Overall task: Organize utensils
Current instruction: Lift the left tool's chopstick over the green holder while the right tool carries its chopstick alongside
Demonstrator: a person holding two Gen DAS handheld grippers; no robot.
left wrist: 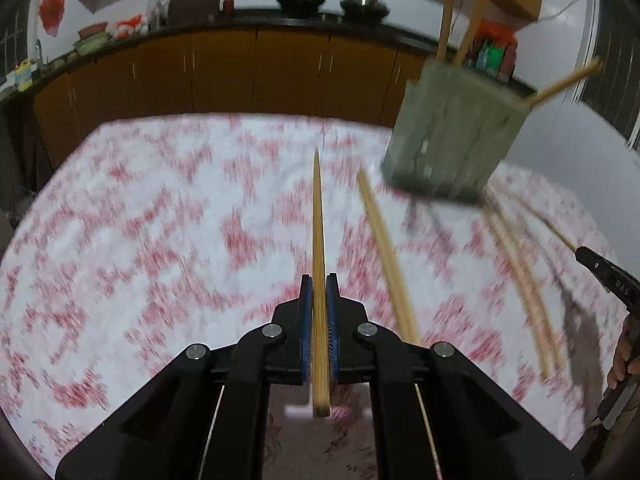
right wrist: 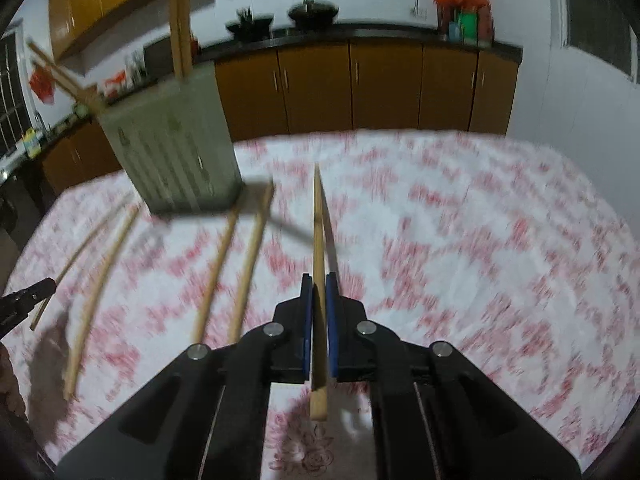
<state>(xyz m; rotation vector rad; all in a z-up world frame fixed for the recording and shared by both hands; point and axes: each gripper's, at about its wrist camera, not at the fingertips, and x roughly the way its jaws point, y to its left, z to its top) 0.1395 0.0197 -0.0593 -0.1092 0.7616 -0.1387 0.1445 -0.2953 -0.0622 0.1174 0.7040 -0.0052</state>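
Note:
My left gripper [left wrist: 319, 280] is shut on a wooden chopstick [left wrist: 318, 220] that points forward above the table. My right gripper [right wrist: 319, 280] is shut on another wooden chopstick [right wrist: 319, 224], also pointing forward. A grey-green utensil holder [left wrist: 452, 136] stands on the table with several chopsticks [left wrist: 446, 8] sticking out of it; it is ahead and right of the left gripper and ahead and left of the right gripper [right wrist: 176, 148]. Loose chopsticks lie on the cloth beside it [left wrist: 388, 256] [right wrist: 250, 264]. Both views are motion-blurred.
The table has a white cloth with red flowers [left wrist: 160, 220]. Orange cabinets [right wrist: 384, 84] and a dark counter with pots stand behind it. The right gripper's tip shows at the left wrist view's right edge [left wrist: 608, 276]; the left gripper's tip at the other view's left edge [right wrist: 28, 296].

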